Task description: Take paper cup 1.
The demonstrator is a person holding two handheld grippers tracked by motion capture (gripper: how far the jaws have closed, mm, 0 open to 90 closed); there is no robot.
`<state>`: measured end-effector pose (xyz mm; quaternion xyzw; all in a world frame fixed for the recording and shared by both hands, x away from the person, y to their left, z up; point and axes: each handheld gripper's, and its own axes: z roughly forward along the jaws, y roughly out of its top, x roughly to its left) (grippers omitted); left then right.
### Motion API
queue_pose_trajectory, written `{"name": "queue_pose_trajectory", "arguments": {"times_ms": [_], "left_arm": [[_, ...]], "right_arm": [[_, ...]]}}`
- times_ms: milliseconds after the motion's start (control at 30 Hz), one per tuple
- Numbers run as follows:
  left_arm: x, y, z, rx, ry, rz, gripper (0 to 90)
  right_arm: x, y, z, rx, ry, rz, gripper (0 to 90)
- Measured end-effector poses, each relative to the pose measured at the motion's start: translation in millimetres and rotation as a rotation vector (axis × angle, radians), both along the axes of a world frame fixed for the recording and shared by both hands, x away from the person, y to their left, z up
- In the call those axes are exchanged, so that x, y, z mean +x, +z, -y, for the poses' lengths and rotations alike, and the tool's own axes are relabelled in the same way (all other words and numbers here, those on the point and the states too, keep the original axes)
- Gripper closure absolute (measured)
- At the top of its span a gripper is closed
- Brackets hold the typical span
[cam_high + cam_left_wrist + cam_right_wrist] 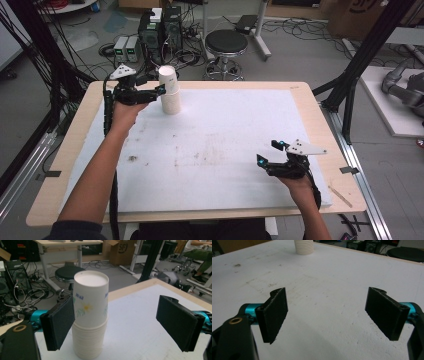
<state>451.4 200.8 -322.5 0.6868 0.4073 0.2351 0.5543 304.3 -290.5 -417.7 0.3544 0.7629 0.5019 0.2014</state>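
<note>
High view, stack position: the stack of paper cups [169, 91] stands upright at the far left of the white table cover [220, 150], with the left gripper [159, 90] at its upper part.
High view, right gripper: the right gripper [269, 152] hovers near the table's right front, well apart from the stack, jaws spread.
Left gripper view, jaw state: the jaws are spread wide; the left-hand pad [58, 322] lies at or against the top cup [90, 298], the other stands clear.
Left gripper view, orientation: the long axis is vertical; cups sit mouth down, flat base up.
Left gripper view, technique: centre the top cup between the pads, close gently to avoid crushing, lift straight up along the axis.
Right gripper view, stack base: the ribbed rims [304, 247] rest on the far cover; the open jaws are free to steady them.
</note>
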Motion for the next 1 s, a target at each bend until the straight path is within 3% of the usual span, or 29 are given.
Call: {"name": "queue_pose_trajectory", "arguments": {"times_ms": [200,267,467,867,1000], "left_arm": [[25.4,4.4,7.4,0.040,0.052,-0.013,15.5],[32.9,5.1,8.2,0.023,0.067,-0.013,15.5],[49.9,5.7,16.4,0.035,0.070,-0.027,15.5],[69.1,-15.8,25.8,0.045,0.100,-0.054,15.8],[72.0,-18.8,25.3,0.040,0.100,-0.044,19.5]], "right_arm": [[1.1,-0.5,-0.4,0.004,0.004,0.002,18.7],[1.1,-0.5,-0.3,0.005,0.006,-0.003,18.8],[1.1,-1.1,1.9,0.008,0.002,-0.004,18.8],[-0.6,-0.4,3.0,0.018,0.001,-0.005,18.8],[0.0,-1.0,3.4,0.015,0.004,-0.007,18.8]]}}
